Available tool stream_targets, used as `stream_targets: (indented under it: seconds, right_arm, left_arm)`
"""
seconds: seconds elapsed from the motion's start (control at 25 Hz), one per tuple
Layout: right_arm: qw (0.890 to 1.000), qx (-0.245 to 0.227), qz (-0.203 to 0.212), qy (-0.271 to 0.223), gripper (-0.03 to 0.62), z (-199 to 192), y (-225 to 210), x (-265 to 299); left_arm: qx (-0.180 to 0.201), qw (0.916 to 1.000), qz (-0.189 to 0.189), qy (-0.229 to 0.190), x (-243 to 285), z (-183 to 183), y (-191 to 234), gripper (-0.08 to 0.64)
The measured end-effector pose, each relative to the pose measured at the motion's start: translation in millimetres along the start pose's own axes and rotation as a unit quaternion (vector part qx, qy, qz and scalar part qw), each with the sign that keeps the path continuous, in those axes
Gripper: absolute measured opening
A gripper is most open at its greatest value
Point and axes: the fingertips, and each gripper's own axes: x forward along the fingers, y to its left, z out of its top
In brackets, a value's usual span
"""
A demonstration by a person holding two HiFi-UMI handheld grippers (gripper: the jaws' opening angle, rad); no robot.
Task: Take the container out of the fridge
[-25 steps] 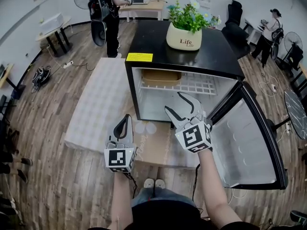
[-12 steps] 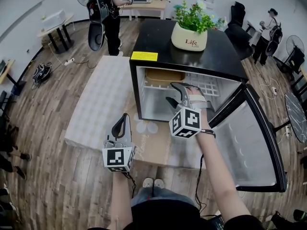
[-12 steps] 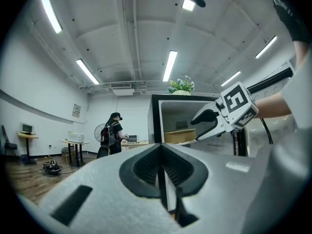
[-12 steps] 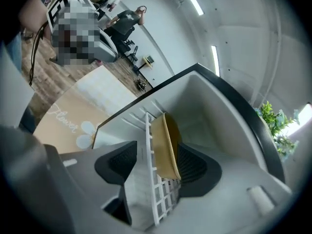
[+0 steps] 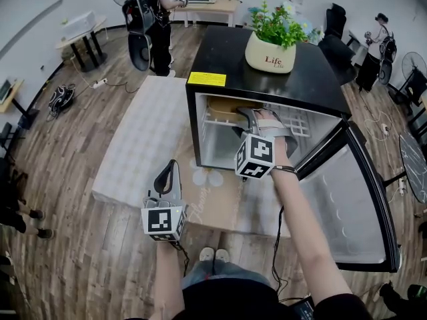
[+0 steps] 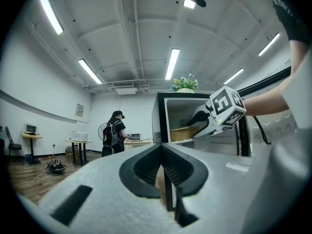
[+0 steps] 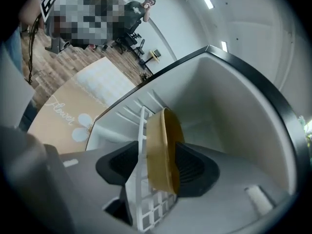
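two grippers are showing, and only one is working. the right gripper (image 5: 241, 122) is reaching into the open fridge (image 5: 267, 79) at its top level, where the tan container (image 5: 223, 105) is sitting on the white wire shelf (image 5: 301, 123). its jaws are closing, standing either side of the container's edge and, as far as the right gripper view is showing, not yet pressing on it. the left gripper (image 5: 172, 169) is hanging low outside the fridge, clenched shut on nothing.

the risk, as i am judging it: in the right gripper view the front edge of the shelf is also lying between the jaws, just beside the container. if the jaws are clamping both together, a pull outward is likely snagging or dragging the shelf, and the container may be tipping or sliding off. a grip on the thin rim alone may also be slipping.

compared with a second ago, the right gripper is now higher and inside the opening instead of in front of it, with its jaws narrower. the left gripper is sitting almost where it was, and the container is lying in the same spot.
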Motion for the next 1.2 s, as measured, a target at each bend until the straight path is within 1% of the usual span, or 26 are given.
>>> stream_targets:
  seconds: [0.2, 0.4, 0.56, 0.64, 0.76, 0.84, 1.08, 1.2]
  right_arm:
    - [1.000, -0.013, 0.020, 0.013, 0.220, -2.0, 1.3, 9.3]
    - [0.999, -0.018, 0.041, 0.014, 0.209, -1.6, 2.1, 10.5]
    - [0.999, -0.016, 0.042, 0.014, 0.143, -1.8, -3.6, 9.4]
    - [0.999, -0.021, 0.040, 0.015, 0.090, -1.1, -7.1, 8.7]
    - [0.999, -0.025, 0.045, 0.015, 0.064, -0.2, -6.3, 7.3]
    - [0.998, -0.021, 0.050, 0.011, 0.027, 0.8, -3.0, 5.7]
    - [0.998, 0.017, 0.060, -0.017, 0.023, 9.9, 2.6, -5.8]
    - [0.997, 0.024, 0.063, -0.023, 0.023, 12.8, 6.2, -12.9]
  left_arm:
    - [0.000, 1.0000, 0.006, 0.001, -0.8, -0.7, 5.9, 0.006]
    - [-0.001, 1.0000, 0.004, 0.002, 1.0, -1.8, 5.2, 0.005]
    - [0.000, 1.0000, -0.001, 0.004, 3.1, -1.6, 1.4, 0.006]
    - [0.000, 1.0000, -0.002, 0.004, 3.3, -1.5, 0.8, 0.006]
    - [0.001, 1.0000, -0.001, 0.004, 3.0, -1.2, 1.4, 0.006]
    - [0.001, 1.0000, 0.001, 0.004, 2.6, -1.1, 2.8, 0.006]
    - [-0.002, 1.0000, 0.000, 0.003, 2.1, -1.0, 4.1, 0.005]
    - [-0.001, 1.0000, -0.005, 0.001, 3.2, 0.5, 0.5, 0.005]
